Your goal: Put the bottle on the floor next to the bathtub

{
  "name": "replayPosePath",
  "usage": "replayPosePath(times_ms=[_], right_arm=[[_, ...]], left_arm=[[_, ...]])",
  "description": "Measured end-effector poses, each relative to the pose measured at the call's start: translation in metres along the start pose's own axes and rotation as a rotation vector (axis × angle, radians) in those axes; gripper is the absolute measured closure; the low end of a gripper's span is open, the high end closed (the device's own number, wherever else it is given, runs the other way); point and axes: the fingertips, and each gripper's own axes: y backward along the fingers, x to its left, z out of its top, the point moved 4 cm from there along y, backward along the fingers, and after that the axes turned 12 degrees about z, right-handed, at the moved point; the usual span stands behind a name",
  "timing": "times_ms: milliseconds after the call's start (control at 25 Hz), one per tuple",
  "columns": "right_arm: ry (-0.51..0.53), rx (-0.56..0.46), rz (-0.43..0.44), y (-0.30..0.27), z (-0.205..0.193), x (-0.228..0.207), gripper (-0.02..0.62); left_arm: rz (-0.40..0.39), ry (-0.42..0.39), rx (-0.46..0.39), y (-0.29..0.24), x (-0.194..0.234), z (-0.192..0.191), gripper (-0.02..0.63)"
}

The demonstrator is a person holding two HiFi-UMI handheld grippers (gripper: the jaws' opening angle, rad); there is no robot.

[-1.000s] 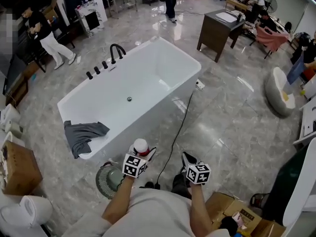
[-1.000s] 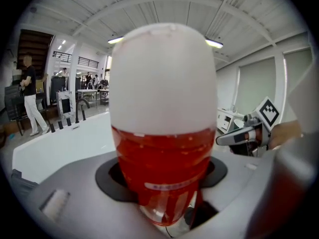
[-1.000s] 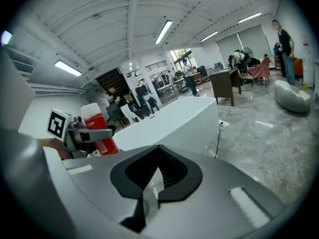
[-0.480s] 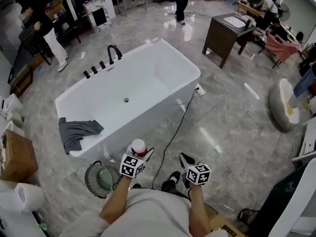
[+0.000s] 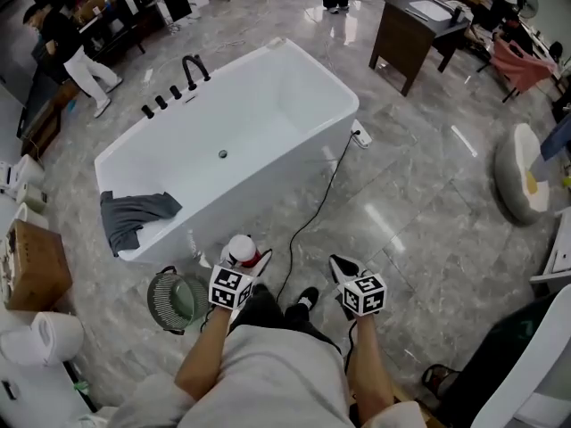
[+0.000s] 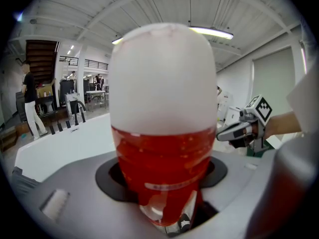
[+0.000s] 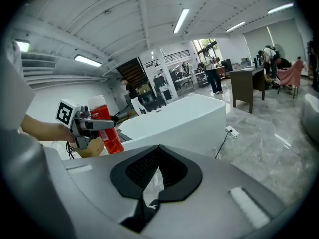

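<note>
A red bottle (image 5: 242,251) with a white cap is held upright in my left gripper (image 5: 248,259), which is shut on it. The left gripper view is filled by the bottle (image 6: 162,133), its red body wedged between the jaws. The bottle (image 7: 105,125) and the left gripper (image 7: 97,125) also show at the left of the right gripper view. The bottle hangs above the floor just off the near end of the white bathtub (image 5: 294,92). My right gripper (image 5: 343,269) is shut with nothing in it, a short way to the right. Its pads (image 7: 149,176) meet.
A grey cloth (image 5: 132,215) hangs over the tub's near rim, and black taps (image 5: 169,92) stand on its left edge. A round fan (image 5: 177,300) lies on the floor left of the bottle. A black cable (image 5: 314,212) runs to a power strip (image 5: 360,135). A dark cabinet (image 5: 412,29) and people stand farther off.
The head view has shifted forward, so the tub now sits nearer and higher in view. Both grippers keep their hold and spacing; the bottle stays upright near the tub's end.
</note>
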Motion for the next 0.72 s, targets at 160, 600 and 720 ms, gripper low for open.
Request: replayPosePath(times_ms=[160, 600, 720], right_arm=[[0.032, 0.007, 0.01, -0.002, 0.01, -0.001, 0.594], [0.135, -0.009, -0.023, 0.0, 0.057, -0.027, 0.594], [0.164, 0.005, -0.03, 0.005, 0.072, -0.041, 0.594]], left_arm=[[0.014, 0.01, 0.024, 0.001, 0.003, -0.003, 0.273], [-0.024, 0.007, -0.006, -0.051, -0.003, 0.025, 0.273], [-0.049, -0.003, -0.02, -0.074, -0.008, 0.044, 0.273]])
